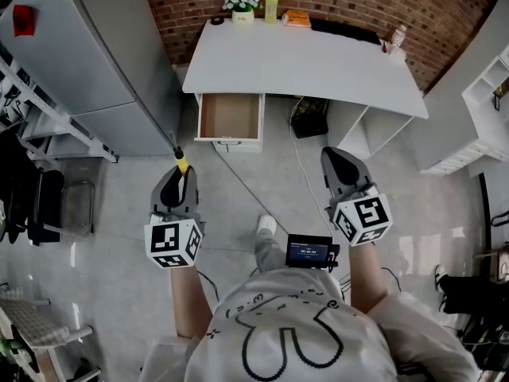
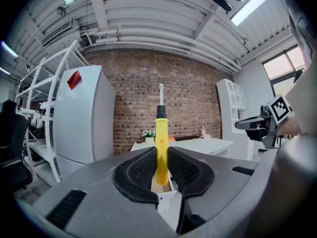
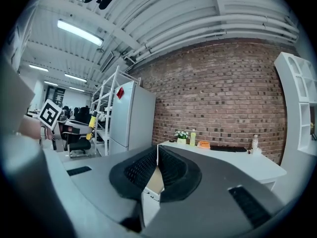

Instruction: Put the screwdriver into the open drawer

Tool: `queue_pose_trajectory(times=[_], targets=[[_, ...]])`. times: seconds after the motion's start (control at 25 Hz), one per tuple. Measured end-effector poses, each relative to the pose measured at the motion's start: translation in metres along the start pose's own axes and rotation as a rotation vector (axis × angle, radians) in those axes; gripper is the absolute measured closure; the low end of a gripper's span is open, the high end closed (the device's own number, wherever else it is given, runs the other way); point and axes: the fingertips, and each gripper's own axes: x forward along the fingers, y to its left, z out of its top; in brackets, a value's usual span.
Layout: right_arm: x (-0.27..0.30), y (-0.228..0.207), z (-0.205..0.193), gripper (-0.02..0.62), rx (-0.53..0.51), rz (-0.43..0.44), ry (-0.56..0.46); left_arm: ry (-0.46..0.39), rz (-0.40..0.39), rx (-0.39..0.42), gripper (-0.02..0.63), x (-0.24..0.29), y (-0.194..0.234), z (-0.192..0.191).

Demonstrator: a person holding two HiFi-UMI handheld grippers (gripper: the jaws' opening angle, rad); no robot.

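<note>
The screwdriver (image 1: pixel 184 165) has a yellow handle and a black collar. It stands upright between the pads of my left gripper (image 1: pixel 178 183), which is shut on its handle (image 2: pixel 161 148), the metal tip pointing up. The open drawer (image 1: pixel 231 116), white with a pale wooden inside, sticks out from the left end of the white desk (image 1: pixel 310 62), ahead of the left gripper and a short way off. My right gripper (image 1: pixel 342 165) hangs level to the right, its jaws shut with nothing between them (image 3: pixel 156 163). Past its jaws shows part of the drawer (image 3: pixel 154 181).
A grey fridge (image 1: pixel 79 54) stands left of the desk, with metal racks (image 1: pixel 40 126) beside it. On the desk's far edge are a potted plant (image 1: pixel 242 8), a bottle (image 1: pixel 271 6) and an orange thing (image 1: pixel 296 18). White shelving (image 1: pixel 485 94) is at the right; a black box (image 1: pixel 308 118) sits under the desk.
</note>
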Motion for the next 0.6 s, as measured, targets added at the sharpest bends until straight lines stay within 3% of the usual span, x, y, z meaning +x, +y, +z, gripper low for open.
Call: queue_pose_trajectory(times=[0.6], targets=[[0.156,-0.065,0.010,0.575,0.038,0.015,-0.008,0.031,-0.003,0.011,0.532,0.154,0.054,0.019]])
